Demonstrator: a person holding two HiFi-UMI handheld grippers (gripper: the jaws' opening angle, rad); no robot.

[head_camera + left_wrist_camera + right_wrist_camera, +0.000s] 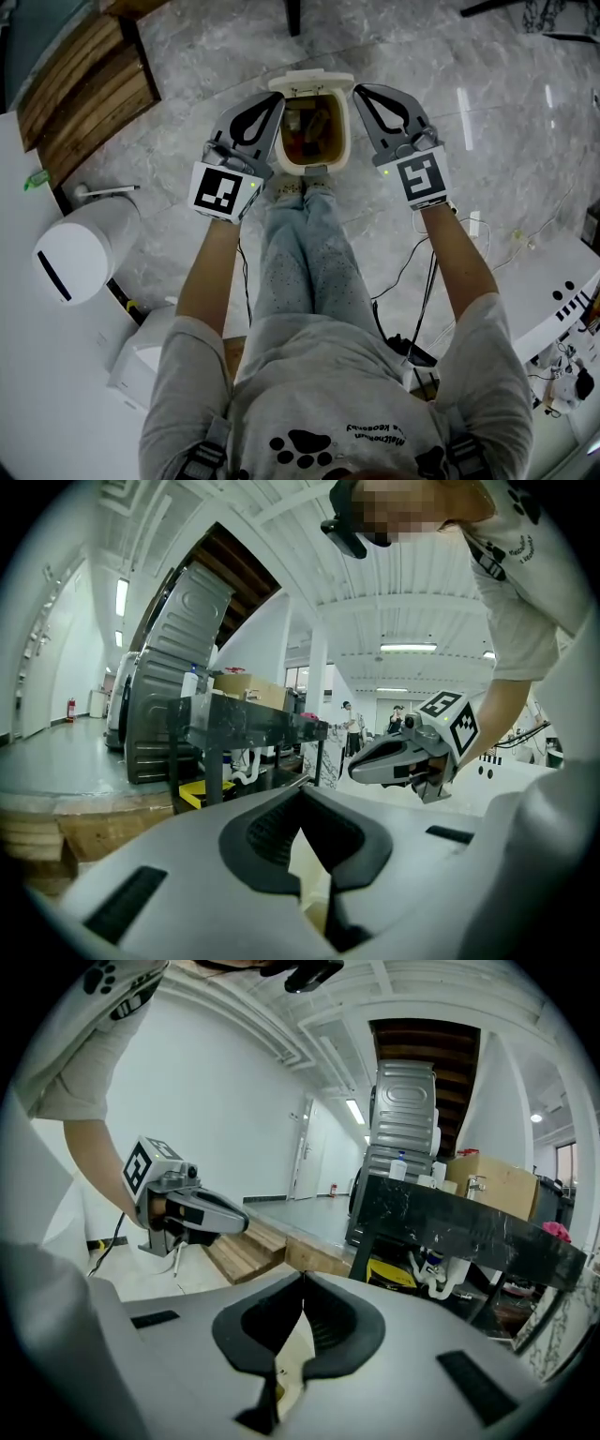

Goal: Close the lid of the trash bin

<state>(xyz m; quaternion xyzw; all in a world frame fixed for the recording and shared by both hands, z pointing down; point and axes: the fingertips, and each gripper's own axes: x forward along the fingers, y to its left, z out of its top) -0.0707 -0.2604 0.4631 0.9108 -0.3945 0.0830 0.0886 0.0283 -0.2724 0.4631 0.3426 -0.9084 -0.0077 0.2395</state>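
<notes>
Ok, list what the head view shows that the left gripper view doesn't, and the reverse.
Head view only: the open trash bin, its lid tipped back, and the person's legs. Left gripper view only: a dark table bearing a cardboard box, and distant people. Both: the left gripper and right gripper, jaws shut.

Workshop-like lab hall: marble floor, wooden pallets, black workbench.

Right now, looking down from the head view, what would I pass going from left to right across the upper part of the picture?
wooden planks → left gripper → trash bin → right gripper
</notes>
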